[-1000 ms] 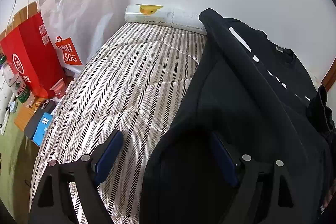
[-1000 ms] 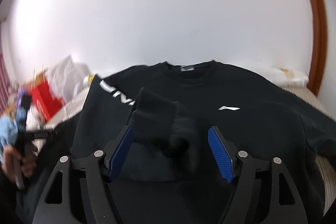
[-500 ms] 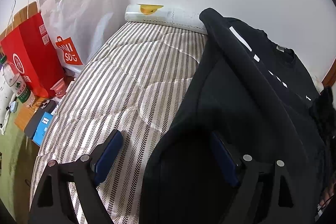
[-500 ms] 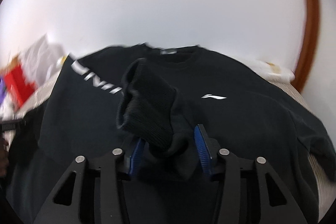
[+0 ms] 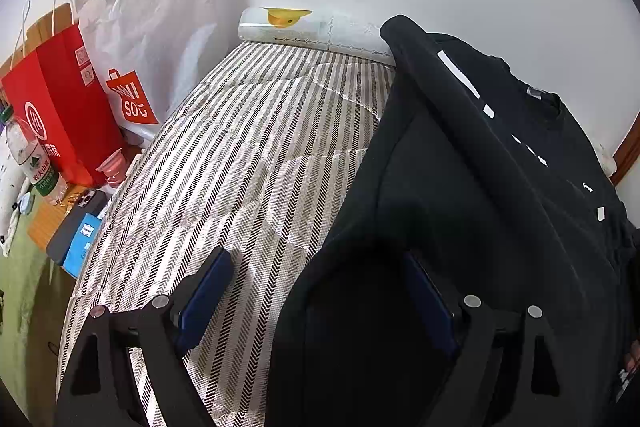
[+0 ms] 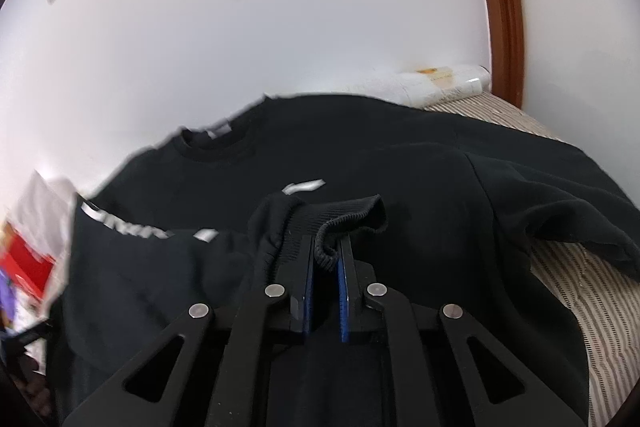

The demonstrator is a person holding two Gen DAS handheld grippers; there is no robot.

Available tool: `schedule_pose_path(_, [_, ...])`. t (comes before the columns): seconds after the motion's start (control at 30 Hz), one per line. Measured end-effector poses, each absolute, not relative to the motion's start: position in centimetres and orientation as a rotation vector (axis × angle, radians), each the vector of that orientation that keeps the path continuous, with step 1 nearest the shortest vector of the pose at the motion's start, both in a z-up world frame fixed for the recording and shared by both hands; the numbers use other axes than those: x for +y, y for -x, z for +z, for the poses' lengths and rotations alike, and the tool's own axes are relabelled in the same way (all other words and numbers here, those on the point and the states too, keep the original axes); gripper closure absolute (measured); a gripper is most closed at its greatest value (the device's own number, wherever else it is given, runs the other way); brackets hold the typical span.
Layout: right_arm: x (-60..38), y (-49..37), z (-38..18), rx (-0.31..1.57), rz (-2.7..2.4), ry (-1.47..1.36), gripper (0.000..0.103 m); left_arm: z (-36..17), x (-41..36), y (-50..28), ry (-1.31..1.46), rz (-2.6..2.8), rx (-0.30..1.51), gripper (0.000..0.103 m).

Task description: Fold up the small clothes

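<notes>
Black sweatshirt (image 6: pixel 400 163) spread over a bed (image 5: pixel 248 163) with a striped cover, collar toward the white wall at 12 o'clock.

Right wrist view: the right tongs (image 6: pixel 325 259) have just been closing and are now clamped on the ribbed cuff (image 6: pixel 348 219) of one sleeve, which bunches up between the blue pads (image 6: pixel 343 267) at the centre of the frame. A white logo mark (image 6: pixel 304 186) shows on the chest just beyond the cuff, at 12 o'clock from the tongs. The other sleeve trails off toward 3 o'clock onto the bare cover.

Left wrist view: the left tongs (image 5: pixel 320 291) stand wide apart over the near edge of the sweatshirt (image 5: pixel 480 195). The left pad is above the striped cover and the right pad above dark cloth; neither presses on anything.

At 9 to 10 o'clock beside the bed stand a red paper bag (image 5: pixel 60 107) and a white shopping bag (image 5: pixel 152 27). A pale roll (image 5: pixel 312 31) lies against the wall at 12 o'clock.
</notes>
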State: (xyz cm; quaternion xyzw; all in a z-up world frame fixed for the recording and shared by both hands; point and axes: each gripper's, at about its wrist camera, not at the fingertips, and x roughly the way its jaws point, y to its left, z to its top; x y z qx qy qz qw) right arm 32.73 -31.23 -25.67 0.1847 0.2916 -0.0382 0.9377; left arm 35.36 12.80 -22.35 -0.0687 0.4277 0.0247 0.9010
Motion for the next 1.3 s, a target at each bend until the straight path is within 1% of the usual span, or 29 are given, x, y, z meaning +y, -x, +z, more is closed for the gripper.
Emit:
schedule_pose_path(0.07, [-31.9, -31.8, -24.8, 0.532, -0.072, -0.410, 0.093, -22.3, 12.8, -35.3, 0.150, 0.049, 0.884, 0.017])
schedule_pose_path(0.17, [-32.8, -31.3, -24.5, 0.506, -0.130, -0.421, 0.093, -22.3, 12.8, -35.3, 0.149, 0.049, 0.883, 0.017])
schedule_pose_path(0.23, [-33.2, -31.8, -24.9, 0.541, -0.163, -0.423, 0.093, -22.3, 12.8, -35.3, 0.144, 0.051, 0.883, 0.017])
schedule_pose_path(0.33, [-33.5, -33.4, -26.9, 0.675, -0.236, -0.400, 0.093, -22.3, 12.9, -35.3, 0.153, 0.047, 0.882, 0.017])
schedule_pose_path(0.43, [-33.6, -33.4, -27.5, 0.717, -0.270, -0.385, 0.087, -22.2, 12.8, -35.2, 0.147, 0.051, 0.880, 0.017])
schedule_pose_path(0.47, [-33.5, -33.0, -27.2, 0.698, -0.278, -0.380, 0.080, -22.2, 12.8, -35.2, 0.146, 0.051, 0.877, 0.017])
schedule_pose_path(0.5, [-33.5, -32.6, -26.7, 0.675, -0.289, -0.372, 0.071, -22.1, 12.9, -35.1, 0.147, 0.049, 0.876, 0.017])
schedule_pose_path(0.57, [-33.0, -31.3, -25.2, 0.592, -0.319, -0.336, 0.060, -22.0, 13.1, -34.9, 0.150, 0.045, 0.875, 0.017])
schedule_pose_path(0.67, [-31.5, -30.7, -23.0, 0.539, -0.295, -0.253, 0.058, -21.7, 13.5, -34.5, 0.146, 0.037, 0.867, 0.019])
schedule_pose_path(0.77, [-29.4, -32.8, -21.3, 0.575, -0.185, -0.197, 0.058, -21.7, 13.4, -34.3, 0.113, 0.022, 0.876, 0.019])
schedule_pose_path(0.83, [-27.2, -34.6, -20.5, 0.609, -0.077, -0.172, 0.058, -21.7, 13.0, -34.1, 0.065, 0.019, 0.880, 0.023])
schedule_pose_path(0.9, [-24.4, -36.6, -19.8, 0.632, 0.026, -0.145, 0.058, -21.7, 12.8, -34.1, 0.039, 0.023, 0.867, 0.032])
schedule_pose_path(0.93, [-22.9, -37.6, -19.5, 0.642, 0.075, -0.137, 0.058, -21.7, 12.8, -34.2, 0.034, 0.016, 0.863, 0.034])
schedule_pose_path(0.97, [-21.0, -39.2, -19.3, 0.662, 0.142, -0.133, 0.057, -21.7, 12.7, -34.4, 0.033, 0.002, 0.861, 0.038])
schedule_pose_path(1.03, [-18.1, -41.8, -19.0, 0.699, 0.236, -0.137, 0.057, -21.8, 12.8, -34.9, 0.043, -0.038, 0.859, 0.043])
schedule_pose_path(1.1, [-15.2, -43.8, -18.9, 0.720, 0.309, -0.134, 0.056, -21.9, 13.0, -35.1, 0.057, -0.059, 0.852, 0.050])
schedule_pose_path(1.13, [-13.9, -44.9, -18.8, 0.729, 0.335, -0.134, 0.056, -21.9, 13.1, -35.3, 0.074, -0.074, 0.849, 0.051])
schedule_pose_path(1.23, [-10.1, -48.0, -18.6, 0.750, 0.426, -0.152, 0.053, -22.0, 13.6, -35.8, 0.137, -0.116, 0.843, 0.057])
schedule_pose_path(1.3, [-7.6, -50.0, -18.9, 0.759, 0.476, -0.153, 0.052, -22.1, 13.6, -36.0, 0.167, -0.130, 0.844, 0.064])
